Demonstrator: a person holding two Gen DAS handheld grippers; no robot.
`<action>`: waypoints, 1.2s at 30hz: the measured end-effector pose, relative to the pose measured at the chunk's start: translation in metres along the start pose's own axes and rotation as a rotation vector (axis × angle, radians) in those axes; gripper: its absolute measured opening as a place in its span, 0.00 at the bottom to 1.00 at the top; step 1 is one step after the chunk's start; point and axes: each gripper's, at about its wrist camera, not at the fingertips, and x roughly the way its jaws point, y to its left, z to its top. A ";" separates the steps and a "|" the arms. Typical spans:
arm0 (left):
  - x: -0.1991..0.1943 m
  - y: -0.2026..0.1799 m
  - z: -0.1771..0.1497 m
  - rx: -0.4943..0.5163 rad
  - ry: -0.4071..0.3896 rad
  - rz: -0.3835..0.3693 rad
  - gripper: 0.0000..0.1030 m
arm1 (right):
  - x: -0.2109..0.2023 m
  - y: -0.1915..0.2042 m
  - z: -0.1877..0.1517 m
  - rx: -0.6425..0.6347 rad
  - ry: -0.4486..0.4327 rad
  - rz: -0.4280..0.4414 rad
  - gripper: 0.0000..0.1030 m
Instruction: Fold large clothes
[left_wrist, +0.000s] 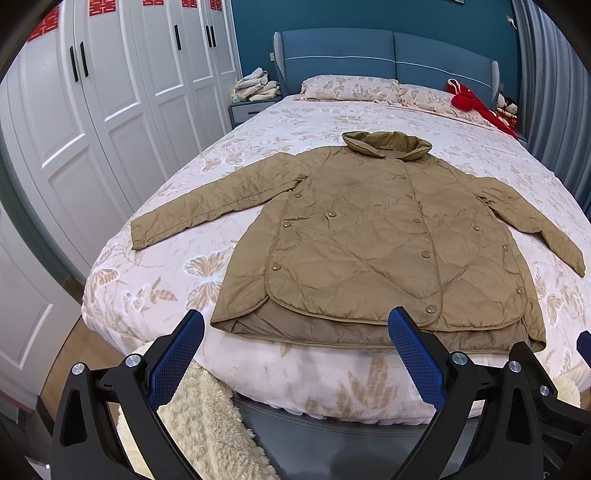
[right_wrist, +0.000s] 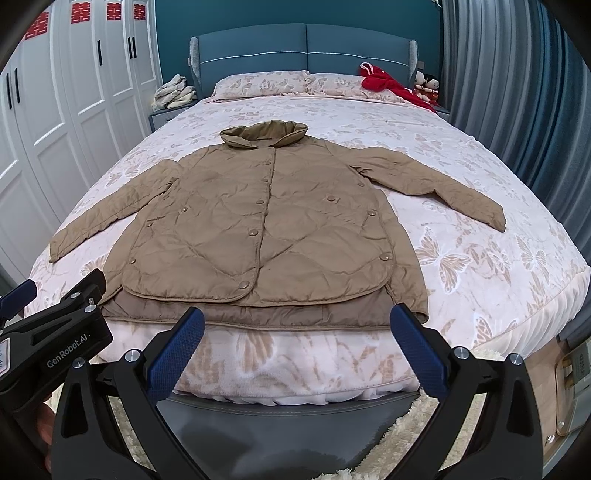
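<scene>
The jacket (left_wrist: 376, 236) lies flat on the bed (right_wrist: 480, 266), buttoned, sleeves spread. Your left gripper (left_wrist: 295, 339) and right gripper (right_wrist: 297, 336) hang released at the foot edge — only the right view shows the left gripper from outside.

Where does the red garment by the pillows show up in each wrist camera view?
Left wrist view: red garment far upper right, on the bed's right pillow side.
Right wrist view: red garment upper centre-right, same spot.
Shared landmark: the tan quilted jacket's collar.
</scene>
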 end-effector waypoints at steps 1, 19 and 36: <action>0.000 -0.001 0.000 -0.001 0.000 0.000 0.95 | 0.000 0.000 0.000 0.001 0.000 0.000 0.95; 0.003 0.003 -0.001 -0.010 0.007 0.001 0.95 | 0.004 -0.001 0.000 0.013 0.011 0.015 0.95; 0.101 0.043 0.059 -0.138 0.090 0.063 0.95 | 0.131 -0.206 0.081 0.465 0.044 0.018 0.95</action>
